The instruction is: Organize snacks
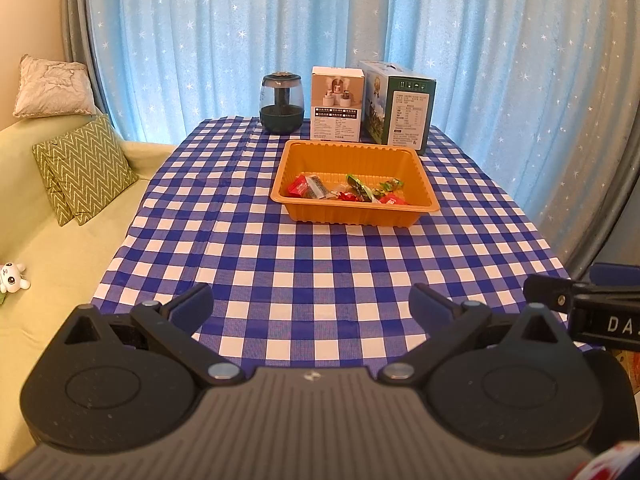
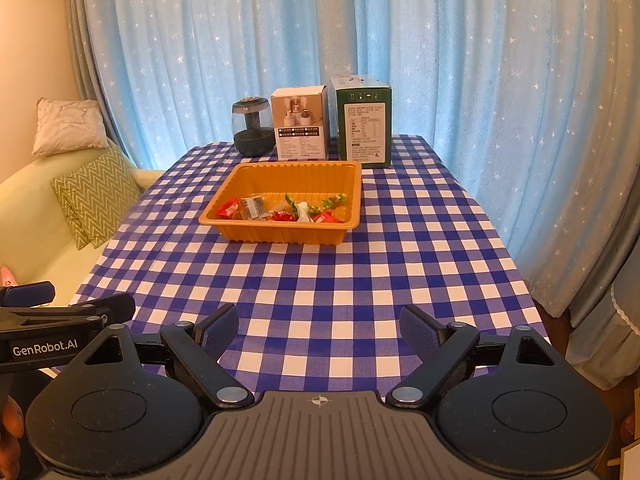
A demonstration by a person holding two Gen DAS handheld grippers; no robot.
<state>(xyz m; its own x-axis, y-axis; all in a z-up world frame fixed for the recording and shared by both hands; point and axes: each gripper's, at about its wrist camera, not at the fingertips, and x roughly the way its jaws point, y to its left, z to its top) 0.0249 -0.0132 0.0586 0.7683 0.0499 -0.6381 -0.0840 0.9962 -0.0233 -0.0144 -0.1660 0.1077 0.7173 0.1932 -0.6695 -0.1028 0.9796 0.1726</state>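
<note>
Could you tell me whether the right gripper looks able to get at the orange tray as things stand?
Probably yes: the right gripper is open, and only bare checked tablecloth lies between it and the orange tray.

You have one orange tray (image 1: 400, 152) holding several wrapped snacks (image 1: 348, 190) too jumbled to count, two boxes (image 1: 337, 104) and one jar (image 1: 281, 102) at the table's far edge, three cushions (image 1: 86, 168).

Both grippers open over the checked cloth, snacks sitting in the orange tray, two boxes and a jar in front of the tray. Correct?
Not quite: the white box, green box and jar stand behind the orange tray, by the curtain, as the right wrist view shows. The left gripper and right gripper are open; the snacks are in the tray.
</note>
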